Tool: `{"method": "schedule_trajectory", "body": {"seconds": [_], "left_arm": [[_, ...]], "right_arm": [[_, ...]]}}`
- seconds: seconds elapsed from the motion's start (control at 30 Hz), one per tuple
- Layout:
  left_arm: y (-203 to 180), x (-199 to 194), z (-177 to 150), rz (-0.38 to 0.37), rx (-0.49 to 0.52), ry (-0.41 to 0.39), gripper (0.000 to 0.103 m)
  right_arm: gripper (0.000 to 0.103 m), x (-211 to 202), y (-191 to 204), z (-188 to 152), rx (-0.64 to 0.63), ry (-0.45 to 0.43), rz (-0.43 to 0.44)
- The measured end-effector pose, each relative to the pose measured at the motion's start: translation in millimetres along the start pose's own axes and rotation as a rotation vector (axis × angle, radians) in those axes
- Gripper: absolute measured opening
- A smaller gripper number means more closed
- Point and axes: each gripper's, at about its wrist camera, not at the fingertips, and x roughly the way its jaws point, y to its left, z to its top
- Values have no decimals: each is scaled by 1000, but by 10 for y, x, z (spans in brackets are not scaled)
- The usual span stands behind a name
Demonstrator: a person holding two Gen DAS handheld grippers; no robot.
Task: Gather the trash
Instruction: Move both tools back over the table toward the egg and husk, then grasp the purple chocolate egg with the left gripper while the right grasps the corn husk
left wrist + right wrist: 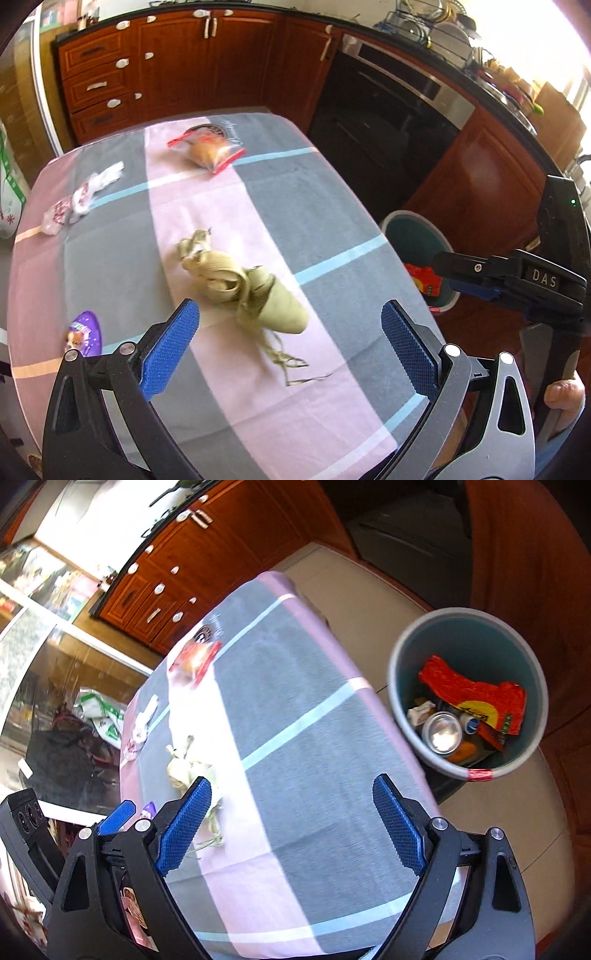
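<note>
Partly done: wrappers and a can are lying in the bin (pixel 402 657), while husks (pixel 240 284) and three wrappers are waiting on the surface (pixel 332 221); both claws, left claw (pixel 290 345) and right claw (pixel 291 823), are hanging spread, empty.

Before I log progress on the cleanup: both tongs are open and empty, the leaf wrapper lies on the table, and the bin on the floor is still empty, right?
Not quite: the bin already holds trash, including a red wrapper and a can, as the right wrist view shows. The rest stands: left tongs and right tongs are open and empty, and the leaf wrapper lies on the table.

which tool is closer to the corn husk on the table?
Left. Left tool is open right over the corn husk; right tool sits off toward the table edge by the bin.
</note>
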Motion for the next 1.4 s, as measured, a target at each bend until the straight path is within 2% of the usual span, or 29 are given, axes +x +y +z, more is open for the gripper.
{"method": "schedule_trajectory", "body": {"seconds": [0.2, 0.33, 0.43, 0.6, 0.8, 0.87, 0.97, 1.17, 1.2, 1.23, 1.27, 1.4], "left_arm": [[692, -213, -250, 74, -91, -4, 99], [1233, -319, -476, 150, -143, 9, 99], [1523, -366, -619, 200, -141, 13, 99], [1774, -311, -708, 223, -118, 42, 99], [1839, -51, -645, 242, -84, 89, 97], [1862, 18, -634, 239, -90, 107, 86], [1906, 118, -632, 236, -91, 137, 76], [1884, 249, -622, 235, -56, 158, 74], [1874, 257, -617, 237, -47, 153, 71], [1866, 252, -608, 244, -42, 142, 56], [1868, 235, -599, 246, -37, 132, 50], [1938, 154, -571, 210, -68, 117, 50]], "right_arm": [[85, 157, 513, -171, -95, 34, 2], [85, 319, 843, -280, -154, 66, 15], [85, 461, 1095, -376, -207, 93, 24], [85, 674, 1386, -485, -272, 125, 33], [85, 909, 1548, -470, -296, 165, 31], [85, 962, 1594, -447, -307, 171, 28], [85, 1024, 1669, -408, -325, 171, 26], [85, 1172, 1819, -345, -354, 181, 29], [85, 1193, 1836, -345, -357, 183, 28], [85, 1218, 1855, -345, -361, 186, 27], [85, 1238, 1865, -346, -364, 189, 25], [85, 1300, 1908, -352, -372, 198, 16]]}}
